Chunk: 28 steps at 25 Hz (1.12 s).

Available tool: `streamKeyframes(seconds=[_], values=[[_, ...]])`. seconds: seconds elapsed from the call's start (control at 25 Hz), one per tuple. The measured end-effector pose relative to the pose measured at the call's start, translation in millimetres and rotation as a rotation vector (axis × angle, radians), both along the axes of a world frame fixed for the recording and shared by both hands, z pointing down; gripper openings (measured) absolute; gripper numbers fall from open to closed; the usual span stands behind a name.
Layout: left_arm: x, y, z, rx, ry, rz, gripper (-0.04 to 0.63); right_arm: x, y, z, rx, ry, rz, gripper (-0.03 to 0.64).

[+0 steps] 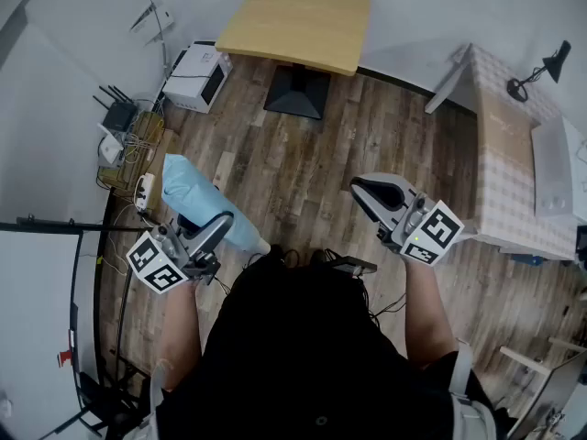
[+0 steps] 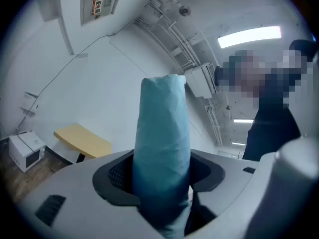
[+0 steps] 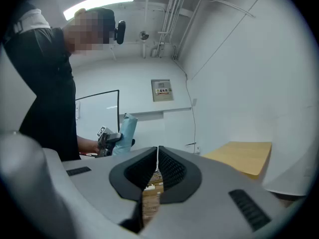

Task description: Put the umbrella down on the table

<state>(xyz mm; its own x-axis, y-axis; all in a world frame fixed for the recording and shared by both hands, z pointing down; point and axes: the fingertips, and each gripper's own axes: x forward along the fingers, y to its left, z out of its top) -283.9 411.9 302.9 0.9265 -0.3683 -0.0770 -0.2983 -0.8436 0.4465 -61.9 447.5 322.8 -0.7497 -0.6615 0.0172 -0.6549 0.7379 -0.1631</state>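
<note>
- Umbrella [image 1: 195, 198]: folded, light-blue fabric, held mid-air at lower left of head view, over the wood floor [image 1: 303, 163], well apart from the tan table [image 1: 295, 21] at top centre.
- L gripper [image 1: 216, 229]: jaws closed on the umbrella. In the left gripper view both dark pads press its sides and its top sticks up past them.
- R gripper [image 1: 371, 191]: jaws shut together w/ only a thin slit, nothing btwn them. It's at centre right of head view, apart from the umbrella.
- Edges: the tan table's near edge faces the person, plain wood top, dark base [image 1: 295, 92] under it.
- A checked-cloth table [image 1: 503, 145] runs down the right side, its edge just beside the R gripper. A black lamp [image 1: 539, 70] stands at its far end.
- Open room: a wide strip of floor btwn both grippers and the tan table.
- Left wall side is crowded: routers [image 1: 117, 115], cables, a power strip [image 1: 144, 189].
- Containers: a white microwave-type box [image 1: 197, 76] on the floor, just left of the tan table. Door closed, inside can't be seen.
</note>
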Motion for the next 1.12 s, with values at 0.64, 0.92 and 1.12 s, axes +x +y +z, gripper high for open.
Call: streamKeyframes(seconds=[0.64, 0.92, 1.12], values=[[42.7, 28.7, 6.4, 0.011, -0.051, -0.028, 0.279, 31.8, 42.2, 7.5, 0.060, -0.032, -0.018, 0.023], [50.9, 23.0, 5.0, 0.001, -0.025, -0.055, 0.279, 57.1, 60.5, 33.7, 0.017, 0.044, 0.011, 0.023], [54.9, 22.8, 17.9, -0.040, -0.036, -0.052, 0.279, 49.8, 60.7, 50.1, -0.011, 0.100, -0.005, 0.023]])
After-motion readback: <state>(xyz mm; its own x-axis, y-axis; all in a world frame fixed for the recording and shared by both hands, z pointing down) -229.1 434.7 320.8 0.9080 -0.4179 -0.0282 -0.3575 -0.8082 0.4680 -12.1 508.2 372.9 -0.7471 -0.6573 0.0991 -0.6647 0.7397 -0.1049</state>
